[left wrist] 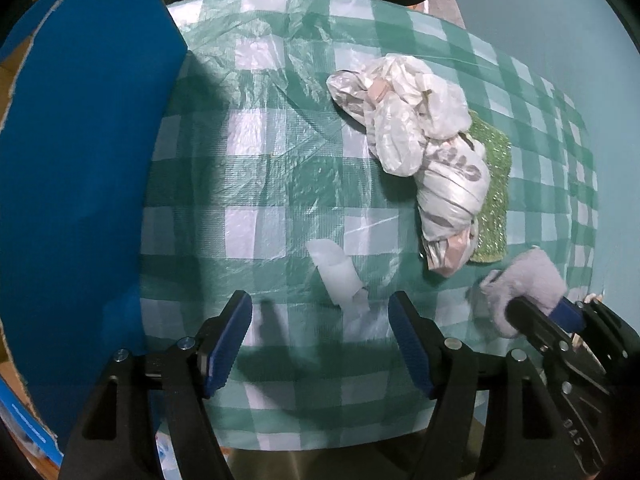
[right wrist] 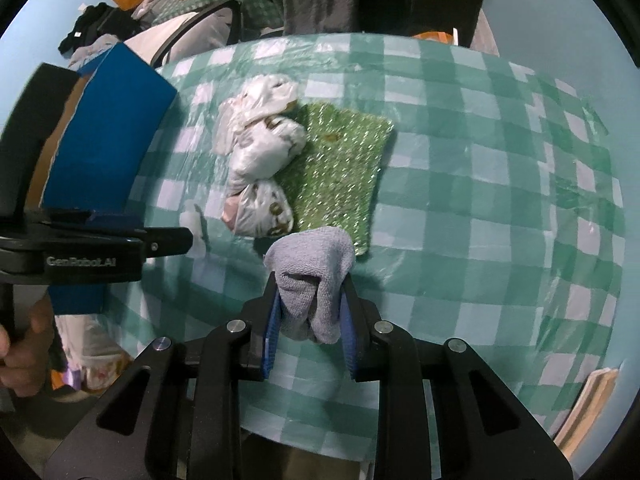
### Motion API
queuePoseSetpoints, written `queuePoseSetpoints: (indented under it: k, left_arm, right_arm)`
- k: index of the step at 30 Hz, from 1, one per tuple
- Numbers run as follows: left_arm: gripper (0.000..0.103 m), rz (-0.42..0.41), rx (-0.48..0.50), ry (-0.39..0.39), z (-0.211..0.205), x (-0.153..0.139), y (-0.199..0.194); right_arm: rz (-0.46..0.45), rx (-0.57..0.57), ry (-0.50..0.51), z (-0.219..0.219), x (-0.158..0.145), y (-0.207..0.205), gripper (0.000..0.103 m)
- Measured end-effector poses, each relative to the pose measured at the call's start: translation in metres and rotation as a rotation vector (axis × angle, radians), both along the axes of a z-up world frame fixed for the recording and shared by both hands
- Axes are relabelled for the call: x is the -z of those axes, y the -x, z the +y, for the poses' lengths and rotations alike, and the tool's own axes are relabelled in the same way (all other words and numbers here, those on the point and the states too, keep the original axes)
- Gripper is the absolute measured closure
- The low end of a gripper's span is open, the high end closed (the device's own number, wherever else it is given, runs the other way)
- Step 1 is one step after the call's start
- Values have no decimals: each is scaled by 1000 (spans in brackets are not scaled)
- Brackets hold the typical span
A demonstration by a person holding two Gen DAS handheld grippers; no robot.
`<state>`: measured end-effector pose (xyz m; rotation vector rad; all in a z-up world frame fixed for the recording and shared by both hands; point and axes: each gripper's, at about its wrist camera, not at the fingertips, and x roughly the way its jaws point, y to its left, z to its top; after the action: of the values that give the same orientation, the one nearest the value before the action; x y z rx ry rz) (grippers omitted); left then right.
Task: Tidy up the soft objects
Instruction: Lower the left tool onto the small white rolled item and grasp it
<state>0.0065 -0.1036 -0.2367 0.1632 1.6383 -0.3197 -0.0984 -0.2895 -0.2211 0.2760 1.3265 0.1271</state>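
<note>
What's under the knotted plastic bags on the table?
The plastic bags overlap the left edge of a green glittery cloth, which lies flat on the checked tablecloth. Elsewhere they rest on the tablecloth. Whether anything else lies beneath them is hidden.

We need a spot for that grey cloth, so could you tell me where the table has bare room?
The right gripper grips the grey cloth. Checked tablecloth lies bare right of the green sparkly mat, and between the blue box and the plastic bags. Bags and mat crowd the middle; a small white scrap lies before the open left gripper.
</note>
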Motion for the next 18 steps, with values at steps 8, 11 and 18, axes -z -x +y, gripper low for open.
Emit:
queuePoseSetpoints:
  k: [8, 11, 18]
  left_arm:
    - [31, 10, -56, -8, -2, 21, -5]
    - [39, 15, -63, -6, -5, 26, -9]
    - [75, 30, -83, -25, -18, 33, 2]
  right_arm:
    - [-9, -19, 2, -10, -3, -9, 78]
    - [-10, -28, 1, -12, -4, -12, 78]
    - [-17, -43, -1, -17, -5, -15, 78]
